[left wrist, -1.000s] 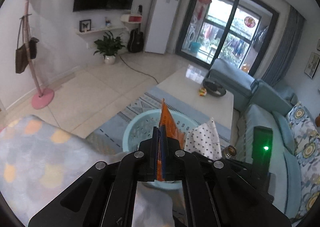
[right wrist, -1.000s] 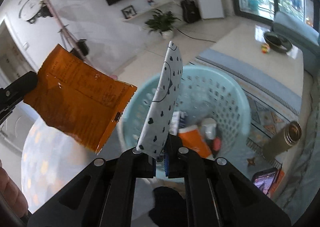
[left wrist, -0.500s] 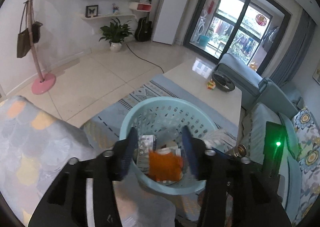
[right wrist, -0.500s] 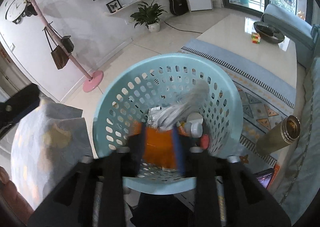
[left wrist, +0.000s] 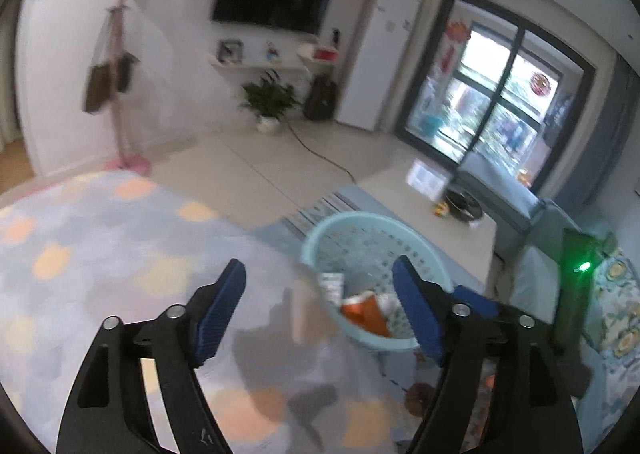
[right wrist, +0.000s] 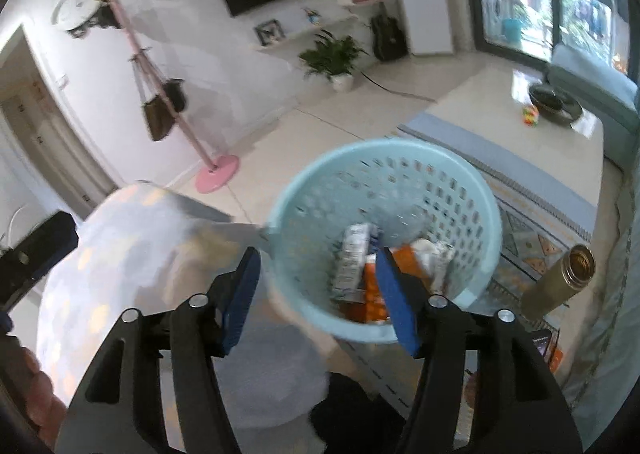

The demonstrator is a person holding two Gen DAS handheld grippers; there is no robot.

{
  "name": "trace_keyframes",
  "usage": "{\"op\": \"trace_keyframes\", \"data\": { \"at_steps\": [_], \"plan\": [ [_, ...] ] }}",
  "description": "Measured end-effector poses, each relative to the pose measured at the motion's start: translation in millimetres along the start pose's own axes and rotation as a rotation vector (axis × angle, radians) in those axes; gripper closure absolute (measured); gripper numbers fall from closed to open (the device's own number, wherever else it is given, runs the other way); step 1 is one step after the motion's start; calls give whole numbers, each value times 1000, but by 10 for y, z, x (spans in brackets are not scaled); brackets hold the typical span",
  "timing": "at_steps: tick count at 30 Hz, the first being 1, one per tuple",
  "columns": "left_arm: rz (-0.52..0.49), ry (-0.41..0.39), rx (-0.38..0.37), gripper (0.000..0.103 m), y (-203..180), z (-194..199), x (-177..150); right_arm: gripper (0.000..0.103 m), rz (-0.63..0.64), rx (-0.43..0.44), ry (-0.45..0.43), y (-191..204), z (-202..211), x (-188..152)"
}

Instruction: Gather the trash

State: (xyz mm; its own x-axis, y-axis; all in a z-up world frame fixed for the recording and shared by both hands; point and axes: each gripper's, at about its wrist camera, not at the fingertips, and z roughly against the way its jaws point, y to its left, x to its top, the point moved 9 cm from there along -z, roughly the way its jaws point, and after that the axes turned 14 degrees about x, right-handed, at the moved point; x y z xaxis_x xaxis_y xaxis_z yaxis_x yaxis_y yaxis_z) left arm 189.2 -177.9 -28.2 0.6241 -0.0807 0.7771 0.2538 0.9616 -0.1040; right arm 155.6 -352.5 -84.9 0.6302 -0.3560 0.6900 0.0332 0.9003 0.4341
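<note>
A light blue perforated basket (left wrist: 320,232) stands on the floor beside a round table; it also shows in the right wrist view (right wrist: 400,151). Inside lie an orange wrapper (left wrist: 362,312), a white wrapper (right wrist: 354,252) and other trash. The orange wrapper shows in the right wrist view too (right wrist: 372,302). My left gripper (left wrist: 320,274) is open and empty, above the table edge and the basket. My right gripper (right wrist: 318,266) is open and empty over the basket's near rim.
A round table with a pastel dotted cloth (left wrist: 100,254) lies under both grippers. A gold metal bottle (right wrist: 560,282) stands right of the basket. A white coffee table (right wrist: 500,109), a patterned rug (right wrist: 532,234), a pink coat stand (right wrist: 218,173) and a sofa (left wrist: 532,286) surround it.
Both grippers opened and dropped the orange wrapper and the heart-print bag into the basket. Both have since pulled back toward the table, left gripper swinging left.
</note>
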Motion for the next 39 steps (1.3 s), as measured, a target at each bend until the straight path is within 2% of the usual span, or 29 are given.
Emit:
{"op": "trace_keyframes", "data": {
  "at_steps": [6,9,14,23,27,32,39],
  "plan": [
    [71,-127,152,20,584,641,-135,37,151,37,-54,715,265,-64],
    [70,-176,233,20,752,866,-213,33,224,21,-111,1022,402,-128],
    [61,-241,301,15,838,1084,-327,31,281,-16,-180,1260,561,-242],
    [100,-279,325,14,806,1089,-671,30,284,-76,-241,1133,755,-528],
    [59,-306,368,12,787,1116,-656,30,270,-79,-245,1024,810,-648],
    [36,-315,405,11,751,1093,-674,29,246,-69,-244,942,830,-630],
    [29,-314,407,10,743,1098,-694,29,230,-71,-246,878,863,-614]
  ]
}}
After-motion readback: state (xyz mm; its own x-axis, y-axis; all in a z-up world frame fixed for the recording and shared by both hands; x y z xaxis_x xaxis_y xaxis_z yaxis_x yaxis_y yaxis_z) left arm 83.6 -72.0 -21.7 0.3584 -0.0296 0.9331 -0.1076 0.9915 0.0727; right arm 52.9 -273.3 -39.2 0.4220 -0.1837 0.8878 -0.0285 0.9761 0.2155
